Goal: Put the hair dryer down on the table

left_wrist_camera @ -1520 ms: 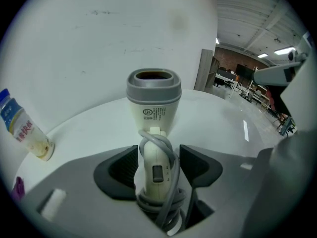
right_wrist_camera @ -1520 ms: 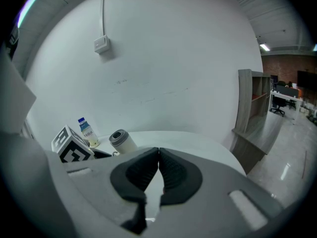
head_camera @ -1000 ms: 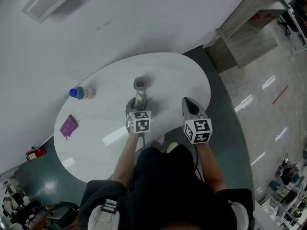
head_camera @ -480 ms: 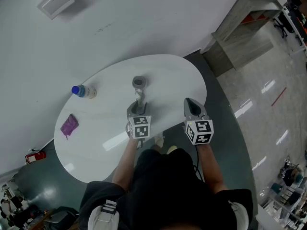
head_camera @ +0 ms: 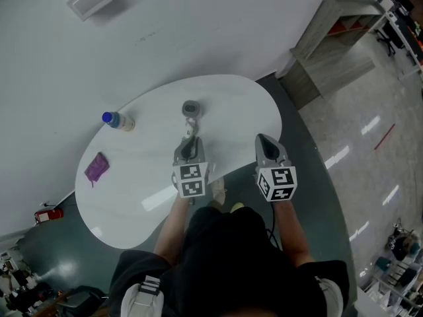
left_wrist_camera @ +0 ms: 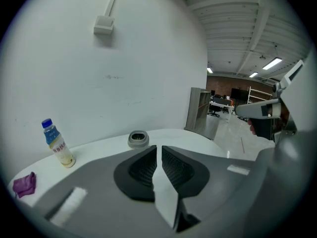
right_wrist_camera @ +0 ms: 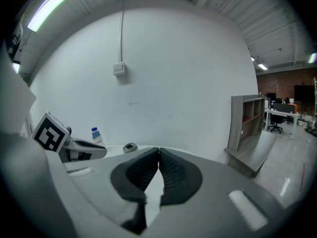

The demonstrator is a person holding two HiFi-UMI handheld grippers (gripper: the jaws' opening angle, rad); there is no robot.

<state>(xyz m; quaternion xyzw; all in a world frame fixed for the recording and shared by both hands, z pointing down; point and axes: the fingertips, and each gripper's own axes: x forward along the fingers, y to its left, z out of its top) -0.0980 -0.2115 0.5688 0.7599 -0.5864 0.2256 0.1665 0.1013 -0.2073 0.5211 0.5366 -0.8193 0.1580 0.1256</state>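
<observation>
The hair dryer (head_camera: 191, 109) was laid on the bench (head_camera: 132, 180). The left gripper (head_camera: 188, 146) had just been closed on nothing. The right gripper (head_camera: 266, 148) was shut, empty. Pale drink was seen in the bottle (head_camera: 117, 120).

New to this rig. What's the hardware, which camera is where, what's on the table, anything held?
No robot: a person at a white table holds a hand-held gripper in each hand. The head view looks down from a camera on the person's head; the two gripper views come from cameras riding on each gripper, looking along its jaws. On the table: a grey hair dryer, a bottle with a blue cap, a purple cloth. The left hand-held gripper has just been closing, its jaws nearly together with nothing between them; the right hand-held gripper is shut and empty.
</observation>
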